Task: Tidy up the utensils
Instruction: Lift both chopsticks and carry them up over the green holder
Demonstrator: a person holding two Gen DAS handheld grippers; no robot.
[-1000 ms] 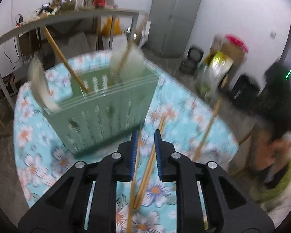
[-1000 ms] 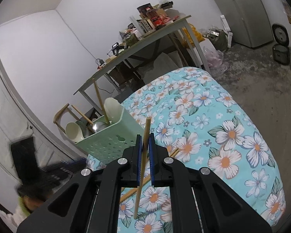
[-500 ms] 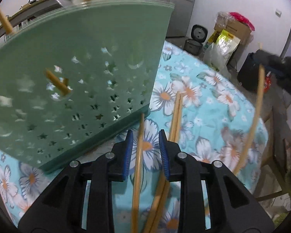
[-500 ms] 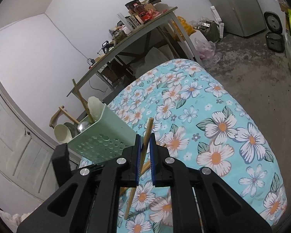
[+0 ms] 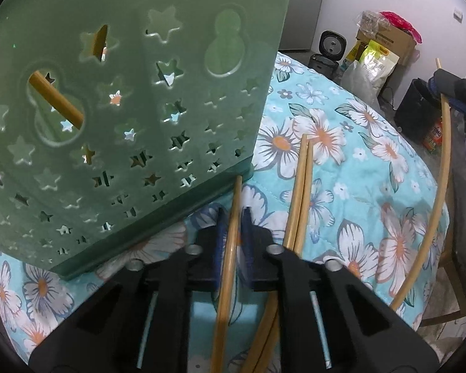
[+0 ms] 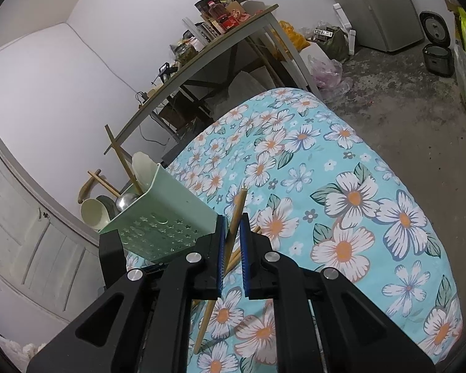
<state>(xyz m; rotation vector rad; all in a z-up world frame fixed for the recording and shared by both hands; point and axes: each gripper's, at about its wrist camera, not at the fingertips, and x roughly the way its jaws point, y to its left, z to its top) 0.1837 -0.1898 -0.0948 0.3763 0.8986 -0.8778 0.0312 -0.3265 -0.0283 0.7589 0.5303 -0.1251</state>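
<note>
The green caddy (image 5: 133, 99) stands on the floral desk (image 5: 366, 186) and serves as landmark. Just at its lower right corner, the left hand-held gripper (image 5: 233, 233) has its jaws closing on one chopstick (image 5: 230, 248), which lies between the blue pads — its tip nearly touches the caddy's base. A pair of chopsticks (image 5: 301, 192) lies on the cloth right of the caddy. The right hand-held gripper (image 6: 231, 242) pinches another chopstick (image 6: 237, 211) narrowly, tilted, beside the caddy's right wall. Inside the caddy stand chopsticks, a pale spoon (image 6: 141, 168) and, perhaps, a steel ladle (image 6: 125, 200).
</note>
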